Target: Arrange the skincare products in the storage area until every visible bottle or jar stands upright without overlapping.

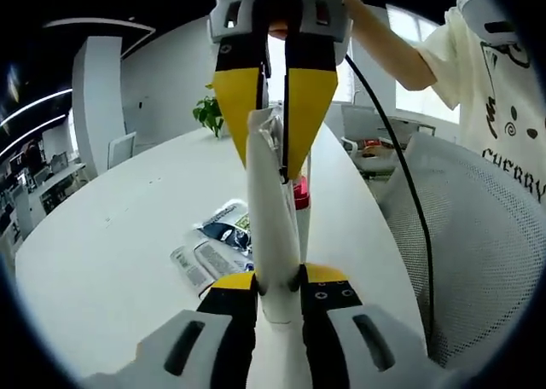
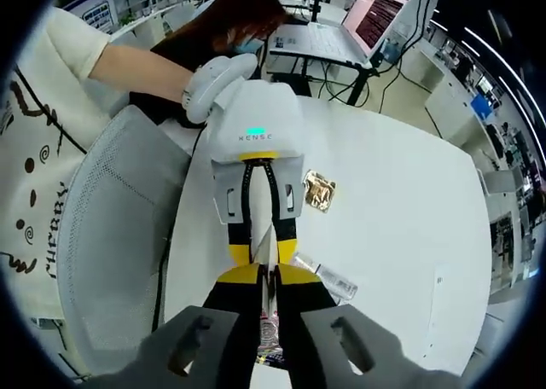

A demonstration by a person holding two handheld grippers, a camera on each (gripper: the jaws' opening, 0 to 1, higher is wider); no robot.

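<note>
A long white tube (image 1: 271, 218) is held up over the white table (image 1: 111, 235), pinched at both ends. My left gripper (image 1: 277, 282) is shut on its lower end, and my right gripper (image 1: 271, 146) comes in from above, shut on the crimped top. In the right gripper view the tube (image 2: 270, 235) shows edge-on as a thin sliver between my right gripper (image 2: 266, 275) and the left gripper (image 2: 264, 251) facing it. A small bottle with a red cap (image 1: 301, 193) stands upright on the table just behind the tube. Several flat sachets (image 1: 213, 246) lie beside it.
A gold sachet (image 2: 318, 190) and a striped packet (image 2: 328, 280) lie on the table (image 2: 401, 201). A grey mesh chair (image 1: 478, 235) stands at the table's edge beside a person in a cream shirt (image 1: 512, 90). A potted plant (image 1: 209, 112) sits at the far end.
</note>
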